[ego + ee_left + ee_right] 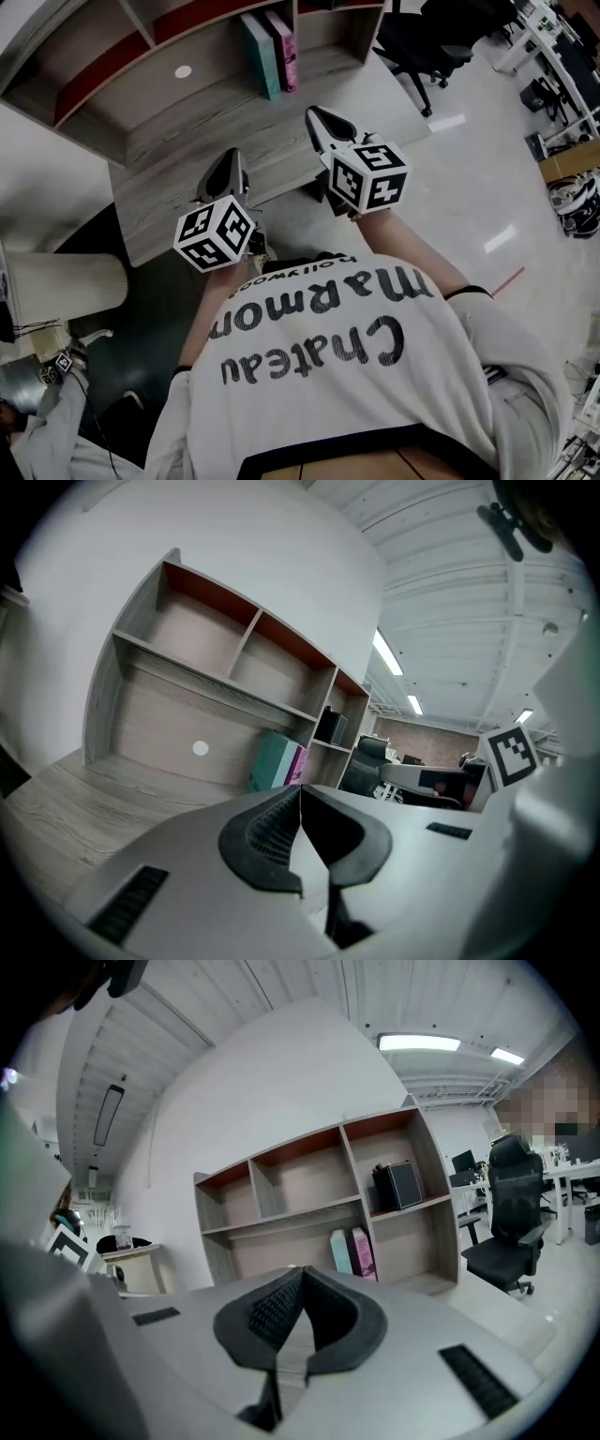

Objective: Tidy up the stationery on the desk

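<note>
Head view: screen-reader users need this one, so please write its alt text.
Seen from above, a person holds a left gripper and a right gripper, both shut and empty, pointed toward a pale wooden desk. A teal book and a pink book stand side by side under its shelves.

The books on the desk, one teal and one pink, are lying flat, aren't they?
No. The teal book and the pink book are on the desk, but they stand upright side by side, not flat; the right gripper view shows it.
</note>
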### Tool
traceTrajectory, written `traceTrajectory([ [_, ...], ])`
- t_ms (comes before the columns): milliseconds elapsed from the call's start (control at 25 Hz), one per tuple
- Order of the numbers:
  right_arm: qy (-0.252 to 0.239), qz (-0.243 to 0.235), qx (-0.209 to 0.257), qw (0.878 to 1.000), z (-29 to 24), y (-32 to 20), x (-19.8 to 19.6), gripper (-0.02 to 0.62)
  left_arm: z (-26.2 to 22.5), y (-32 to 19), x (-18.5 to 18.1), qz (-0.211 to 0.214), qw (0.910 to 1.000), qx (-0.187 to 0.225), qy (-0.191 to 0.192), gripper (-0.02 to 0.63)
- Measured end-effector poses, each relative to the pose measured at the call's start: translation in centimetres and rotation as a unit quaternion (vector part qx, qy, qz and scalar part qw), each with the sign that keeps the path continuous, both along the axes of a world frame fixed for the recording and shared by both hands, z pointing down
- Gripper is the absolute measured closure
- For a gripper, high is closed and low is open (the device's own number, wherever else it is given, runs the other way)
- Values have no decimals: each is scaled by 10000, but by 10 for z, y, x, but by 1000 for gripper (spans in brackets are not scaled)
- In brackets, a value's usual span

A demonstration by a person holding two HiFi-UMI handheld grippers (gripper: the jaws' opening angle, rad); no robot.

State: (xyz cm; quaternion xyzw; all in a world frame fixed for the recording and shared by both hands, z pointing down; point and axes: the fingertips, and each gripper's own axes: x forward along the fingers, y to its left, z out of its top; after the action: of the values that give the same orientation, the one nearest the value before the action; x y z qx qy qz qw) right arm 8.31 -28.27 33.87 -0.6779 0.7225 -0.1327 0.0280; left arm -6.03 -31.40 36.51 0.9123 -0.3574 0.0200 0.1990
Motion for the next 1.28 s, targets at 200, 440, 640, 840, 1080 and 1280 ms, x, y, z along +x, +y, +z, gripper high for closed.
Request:
traceTrajectory([
  [200,-95,30,-50,9999,10,17,0,581,1,22,-1,-36,9999,47,-111,589],
  [440,-32,39,-176,9998,21,40,-1,581,6,50,-1,-54,9998,39,-209,589],
  [640,25,64,-201,9998,26,54,0,581,6,65,-1,-81,9996,117,-236,589],
  [840,22,68,-271,9996,36,60,2,581,15,72,-1,-89,9994,58,-343,589],
  [1080,-64,108,-433,9990,51,66,6,581,27,77,0,-99,9990,-74,-422,589],
  [1280,-42,95,-505,9987,57,66,9,581,32,78,2,-116,9990,-129,-424,589],
])
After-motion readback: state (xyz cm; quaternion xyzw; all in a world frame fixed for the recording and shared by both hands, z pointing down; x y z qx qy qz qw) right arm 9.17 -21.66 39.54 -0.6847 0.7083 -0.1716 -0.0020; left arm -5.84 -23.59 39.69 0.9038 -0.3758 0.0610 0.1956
